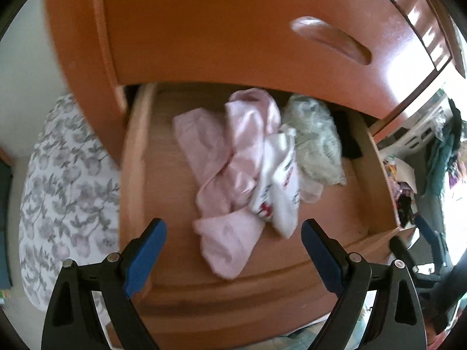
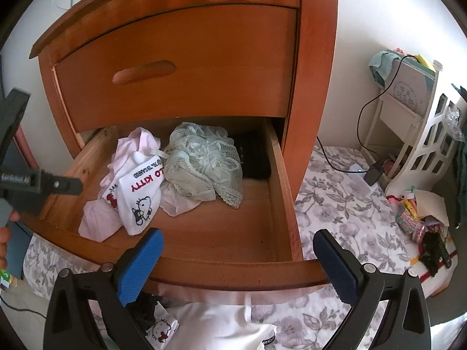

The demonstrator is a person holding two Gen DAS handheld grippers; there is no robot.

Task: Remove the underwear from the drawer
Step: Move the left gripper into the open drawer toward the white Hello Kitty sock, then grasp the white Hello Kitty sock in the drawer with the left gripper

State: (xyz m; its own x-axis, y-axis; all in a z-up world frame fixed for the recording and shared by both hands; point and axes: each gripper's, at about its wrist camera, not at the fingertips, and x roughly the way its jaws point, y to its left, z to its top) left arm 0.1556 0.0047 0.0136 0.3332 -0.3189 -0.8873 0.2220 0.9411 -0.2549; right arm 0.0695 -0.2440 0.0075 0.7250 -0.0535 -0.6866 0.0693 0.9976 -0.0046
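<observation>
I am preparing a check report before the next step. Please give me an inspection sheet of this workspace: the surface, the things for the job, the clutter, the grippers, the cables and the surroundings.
Surface: open lower drawer of a wooden nightstand; bare wood at its front right.
Job's things: pink underwear, white Hello Kitty piece, pale green lace piece and a dark garment, all lying in the drawer.
Clutter: garments on the floor below the drawer front; small items at right.
Grippers: left gripper open, above the pink pile; right gripper open, over the drawer front; both empty.
Cables: black cable running to a plug.
Surroundings: floral fabric, white shelf unit.
</observation>
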